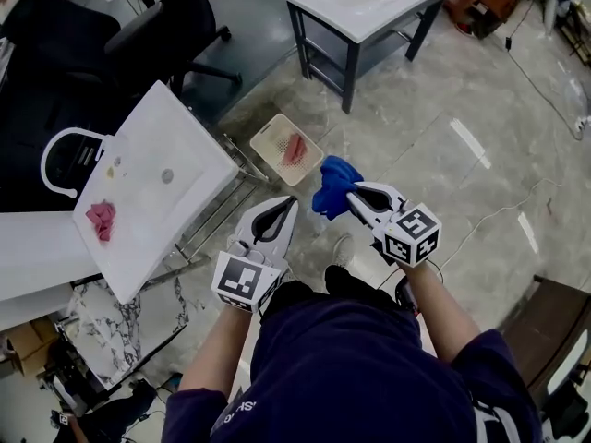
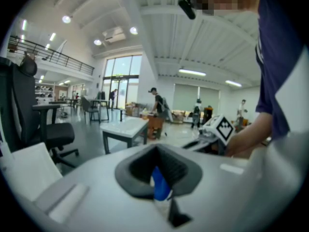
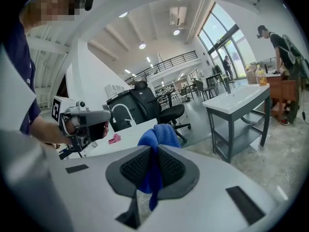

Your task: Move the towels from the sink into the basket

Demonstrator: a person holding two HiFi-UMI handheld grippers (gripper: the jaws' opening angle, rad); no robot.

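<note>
- Hanging from the right gripper (image 1: 354, 195), a blue towel (image 1: 332, 185) is clenched between its fingers by a fold. Part of it is bunched above the fingers and a tail trails below. That pinch keeps the cloth up off the floor (image 1: 443, 127).
- The towel is in the air, out of the sink (image 1: 175, 137) and not yet in the basket (image 1: 263, 137). In the head view it shows just to the right of and below the basket, not over it. I judge this to be mid-carry.
- The basket sits on the floor just beside the sink's stand with its open top up, so a towel can be dropped straight in. A pink towel (image 1: 295, 148) already lies inside it.
- A second pink towel (image 1: 100, 220) lies on the sink's flat top near one edge, well apart from both grippers. By my reading, it is yet to be moved.
- The left gripper (image 1: 289, 201) is held beside the right one, pointing the same way, with its fingers pressed together. Nothing hangs from them in the head view. Its own view shows a small blue sliver low in the gap, and I cannot tell what that is. It looks idle, kept alongside.
- The next move likely calls for bringing the right gripper over the basket before its fingers let go. Released short of it, the towel would land on the floor.
</note>
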